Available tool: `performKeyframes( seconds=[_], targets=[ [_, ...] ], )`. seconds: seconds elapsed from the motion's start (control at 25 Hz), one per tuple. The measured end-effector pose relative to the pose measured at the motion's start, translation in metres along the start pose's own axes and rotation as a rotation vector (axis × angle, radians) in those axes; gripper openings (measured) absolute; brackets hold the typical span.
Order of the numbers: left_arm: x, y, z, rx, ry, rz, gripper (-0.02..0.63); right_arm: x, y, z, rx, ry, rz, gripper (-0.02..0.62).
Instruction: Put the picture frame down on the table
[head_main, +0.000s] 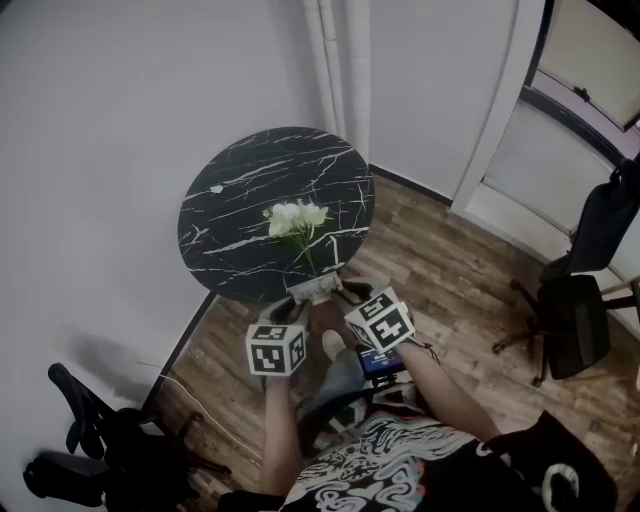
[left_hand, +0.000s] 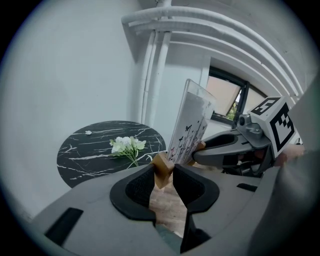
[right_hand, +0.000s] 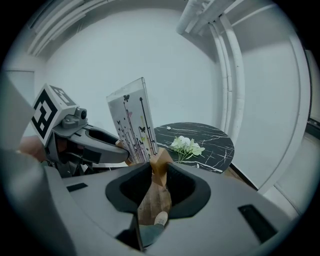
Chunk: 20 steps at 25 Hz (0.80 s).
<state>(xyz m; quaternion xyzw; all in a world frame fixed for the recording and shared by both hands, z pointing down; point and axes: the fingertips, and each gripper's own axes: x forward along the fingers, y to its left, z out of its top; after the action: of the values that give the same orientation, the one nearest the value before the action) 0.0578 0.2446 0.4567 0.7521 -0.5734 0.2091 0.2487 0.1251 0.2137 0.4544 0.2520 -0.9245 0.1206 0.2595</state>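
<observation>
Left gripper view: tongs (left_hand: 163, 173) pinch wooden-footed frame (left_hand: 192, 125)

No word, number or brand can be read anywhere. The left marker cube (head_main: 275, 350) and the right marker cube (head_main: 380, 318) bear only black-and-white square code patterns, and the sheet in the picture frame (right_hand: 131, 122) shows drawn stems and butterflies without legible lettering. The small blue screen (head_main: 381, 360) and the patterned shirt (head_main: 390, 465) are too blurred to show any writing
</observation>
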Motion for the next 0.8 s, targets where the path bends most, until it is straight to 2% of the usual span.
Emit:
performKeyframes(
  seconds=[0.36,0.8],
  targets=[
    [0.037,0.034,0.016,-0.028,0.019,-0.003,0.124,0.044,-0.028,0.012,0.022,0.028,0.024,0.094],
    [0.118,0.098,0.063,-0.026,0.074,-0.043,0.124,0.124,-0.095,0.046,0.079,0.083,-0.005,0.094]
  ],
)
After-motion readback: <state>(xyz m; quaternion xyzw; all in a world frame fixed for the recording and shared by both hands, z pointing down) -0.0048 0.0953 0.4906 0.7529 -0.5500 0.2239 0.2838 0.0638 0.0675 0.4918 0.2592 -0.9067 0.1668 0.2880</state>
